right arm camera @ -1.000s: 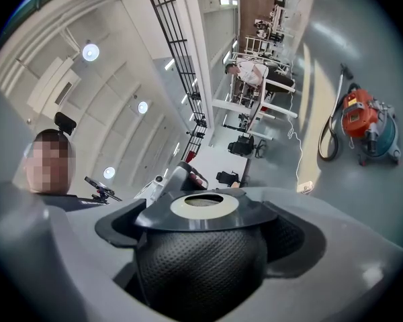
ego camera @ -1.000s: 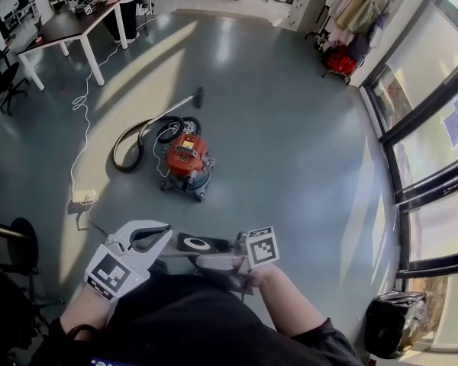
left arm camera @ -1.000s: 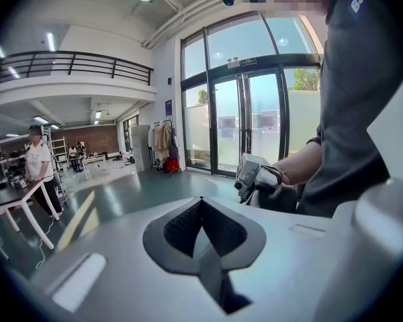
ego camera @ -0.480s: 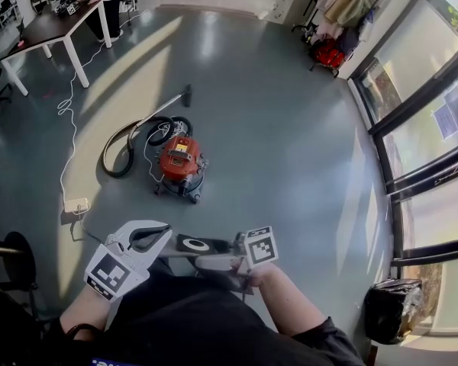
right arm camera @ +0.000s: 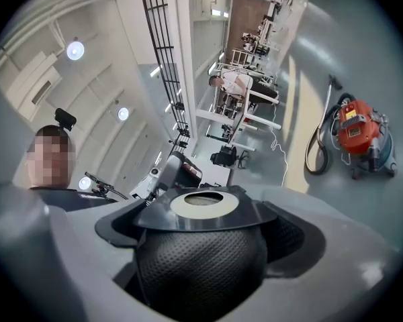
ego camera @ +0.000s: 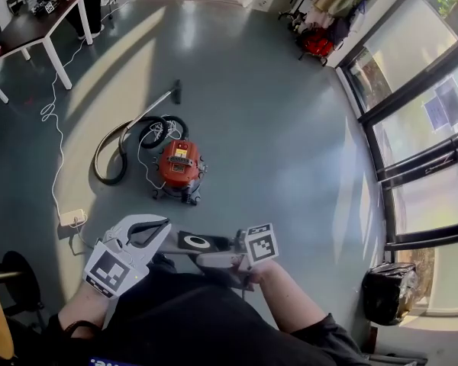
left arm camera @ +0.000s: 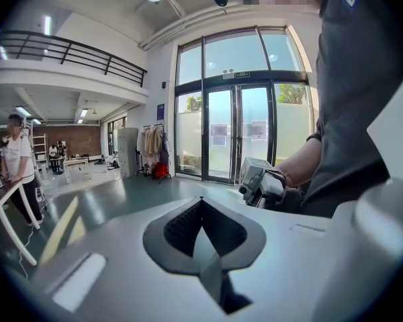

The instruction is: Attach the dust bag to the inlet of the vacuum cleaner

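Table (ego camera: 27, 27): dark flat top on white legs, far upper left, cut by the frame edge.
Hose (ego camera: 97, 166): dark ribbed loop on the floor, just left of the vacuum cleaner, with a straight wand running away from it.
Left gripper (left arm camera: 203, 243): white moulded shell; the jaws are closed, their ribbed black pads pinching a thin grey sheet edge, seemingly the dust bag's rim.
Vacuum cleaner (ego camera: 177, 166): squat red drum on a dark wheeled base, well apart from both grippers.
Dust bag (ego camera: 197, 242): flat dark collar with a white ring round its hole, held between the two grippers close to the person's body.
Right gripper (right arm camera: 201, 243): jaws clamped on the dust bag below its collar.
Floor (ego camera: 290, 143): smooth, glossy grey, bare and open between person and vacuum cleaner, bounded by the window wall (ego camera: 420, 113) at right.
Change: the table has slid toward the upper-left corner; grippers and dust bag keep the same pose.
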